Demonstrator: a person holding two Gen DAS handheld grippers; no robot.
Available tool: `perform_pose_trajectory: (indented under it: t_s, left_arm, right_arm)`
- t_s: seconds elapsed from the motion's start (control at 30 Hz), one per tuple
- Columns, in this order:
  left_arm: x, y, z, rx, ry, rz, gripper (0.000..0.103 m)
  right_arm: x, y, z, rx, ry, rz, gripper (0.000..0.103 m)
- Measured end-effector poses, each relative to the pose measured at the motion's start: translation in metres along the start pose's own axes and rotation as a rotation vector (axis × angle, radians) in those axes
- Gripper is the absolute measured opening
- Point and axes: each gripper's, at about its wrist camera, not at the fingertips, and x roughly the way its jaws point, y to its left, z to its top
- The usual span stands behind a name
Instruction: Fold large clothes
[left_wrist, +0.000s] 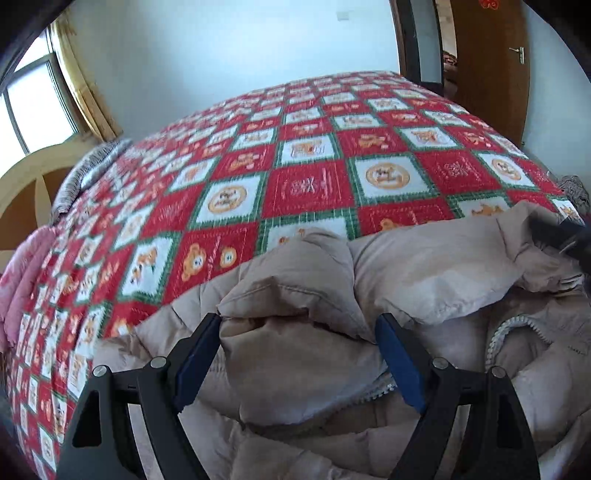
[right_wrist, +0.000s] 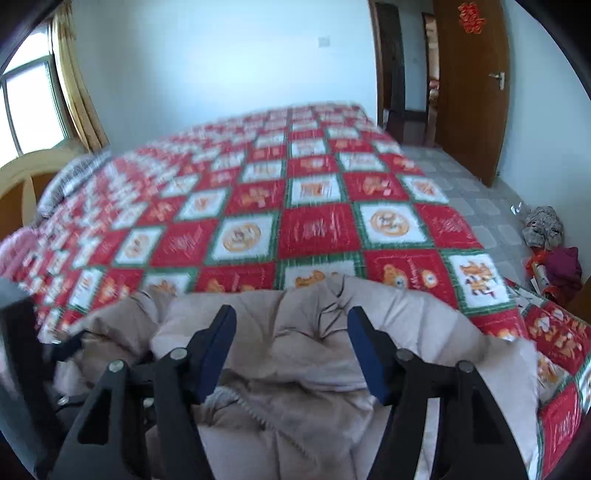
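A beige puffer jacket (left_wrist: 424, 273) lies crumpled at the near edge of a bed; it also shows in the right wrist view (right_wrist: 321, 343). My left gripper (left_wrist: 297, 325) is open, its blue-padded fingers (left_wrist: 195, 365) spread to either side of a raised fold of the jacket. My right gripper (right_wrist: 291, 314) is open just above the jacket, beside its zipper (right_wrist: 251, 410). The right gripper's tip shows at the far right of the left wrist view (left_wrist: 561, 236). The left gripper shows at the left edge of the right wrist view (right_wrist: 55, 354).
The bed carries a red, white and green checked quilt (left_wrist: 306, 184) with bear prints. A wooden headboard (left_wrist: 33, 177) and window stand at the left. A wooden door (right_wrist: 476, 92) stands at the right, with a tiled floor (right_wrist: 476, 206) and a pile of clothes (right_wrist: 550, 240) below it.
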Motion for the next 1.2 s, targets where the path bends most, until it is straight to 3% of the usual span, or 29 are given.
perform_pose_trajectory:
  t_s: [0.07,0.13,0.27,0.37,0.53,1.0,1.2]
  left_arm:
    - [-0.011,0.004,0.005,-0.024,-0.05,-0.042,0.085]
    - [-0.026,0.009,0.014,-0.074,-0.116,-0.087,0.085]
    - [-0.041,-0.005,0.037,-0.095,-0.224,-0.131,0.085]
    - [-0.015,-0.023,0.045,-0.08,-0.173,-0.091,0.085]
    - [0.039,-0.038,0.027,-0.072,-0.024,-0.046,0.085]
    - [0.051,-0.041,0.024,-0.066,-0.013,-0.033,0.086]
    - [0.016,-0.025,0.029,-0.039,0.0,-0.113,0.085]
  right_arm:
    - [0.031,0.002,-0.018,-0.04,0.112,-0.01,0.055]
    - [0.031,0.011,-0.029,-0.129,0.068,-0.053,0.055]
    - [0.028,0.009,-0.035,-0.126,0.033,-0.055,0.055]
    - [0.025,0.002,-0.037,-0.104,0.014,-0.021,0.055]
    - [0.024,0.0,-0.037,-0.085,-0.003,0.007,0.055]
    - [0.018,0.014,-0.037,-0.171,-0.016,-0.082,0.056]
    - [-0.058,0.01,-0.044,-0.221,-0.084,-0.049,0.076]
